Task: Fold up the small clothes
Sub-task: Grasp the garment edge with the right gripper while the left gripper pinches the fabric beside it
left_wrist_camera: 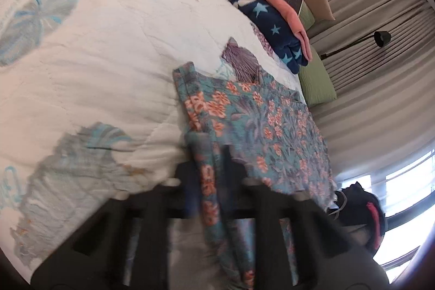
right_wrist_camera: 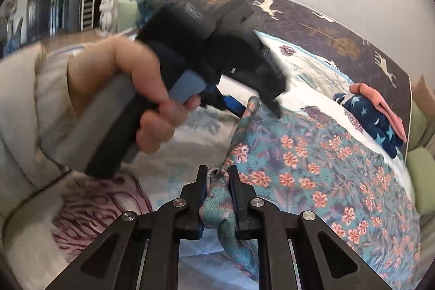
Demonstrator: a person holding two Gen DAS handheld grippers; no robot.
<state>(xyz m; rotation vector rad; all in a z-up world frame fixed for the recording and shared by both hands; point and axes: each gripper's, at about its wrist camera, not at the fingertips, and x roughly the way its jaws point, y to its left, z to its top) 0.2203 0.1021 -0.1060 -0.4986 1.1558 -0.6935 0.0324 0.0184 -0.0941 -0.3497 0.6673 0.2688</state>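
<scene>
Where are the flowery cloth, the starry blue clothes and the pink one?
flowery cloth [right_wrist_camera: 312, 162]: right wrist view, on its spread middle.
starry blue clothes [left_wrist_camera: 274, 21]: left wrist view, on the folded top.
pink one [left_wrist_camera: 285, 7]: left wrist view, on its upper face.

Left gripper [left_wrist_camera: 210, 151]: jaws clamped on a bunched fold of cloth, pointing toward 12 o'clock, tilted downward.
Right gripper [right_wrist_camera: 217, 175]: jaws pinched tight on gathered cloth, tilted downward.
Left hand [right_wrist_camera: 141, 94]: at 10 o'clock from the right gripper, fingers wrapped round the handle.
</scene>
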